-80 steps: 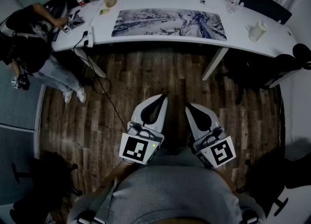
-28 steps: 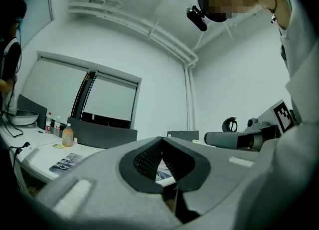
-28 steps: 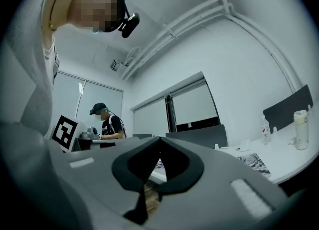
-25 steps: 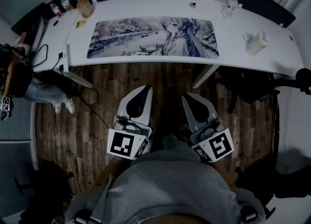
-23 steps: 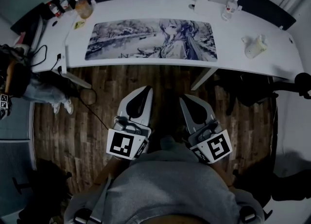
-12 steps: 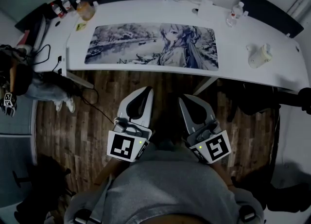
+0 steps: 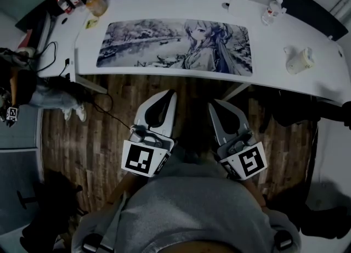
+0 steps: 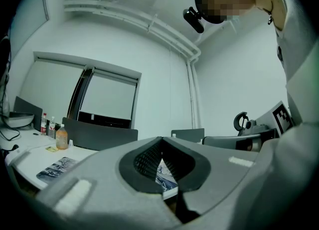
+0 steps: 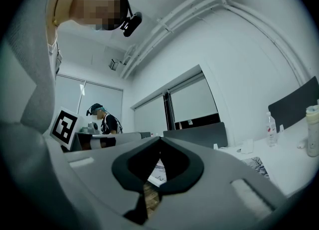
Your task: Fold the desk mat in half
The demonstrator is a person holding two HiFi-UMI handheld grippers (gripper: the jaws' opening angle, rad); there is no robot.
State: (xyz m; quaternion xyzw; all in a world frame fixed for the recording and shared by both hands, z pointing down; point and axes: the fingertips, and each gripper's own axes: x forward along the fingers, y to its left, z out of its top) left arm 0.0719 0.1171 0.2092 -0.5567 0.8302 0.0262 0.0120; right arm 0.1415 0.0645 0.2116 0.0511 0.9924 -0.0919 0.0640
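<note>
The desk mat [image 7: 175, 46], printed with a grey anime winter scene, lies flat and unfolded along the white desk [image 7: 285, 84]. Both grippers hover over the wooden floor in front of the desk, short of its near edge. My left gripper [image 7: 169, 94] is shut with nothing in it, and so is my right gripper [image 7: 214, 105]. In the left gripper view the closed tips [image 8: 160, 139] point level at the desk, and the mat [image 8: 54, 168] shows to the left. In the right gripper view the closed tips [image 9: 159, 139] point slightly upward, with the mat [image 9: 256, 165] at the right.
Bottles [image 7: 94, 4] stand at the desk's back left corner. A water bottle [image 7: 272, 10], a white box [image 7: 241, 5] and a white object [image 7: 299, 60] sit at the right. A person [image 7: 19, 82] is by a side table with cables [image 7: 57, 54]. A dark chair [image 7: 307, 2] is behind.
Both shut grippers have moved forward together toward the desk's near edge. The desk and mat now appear closer and larger in the head view.
</note>
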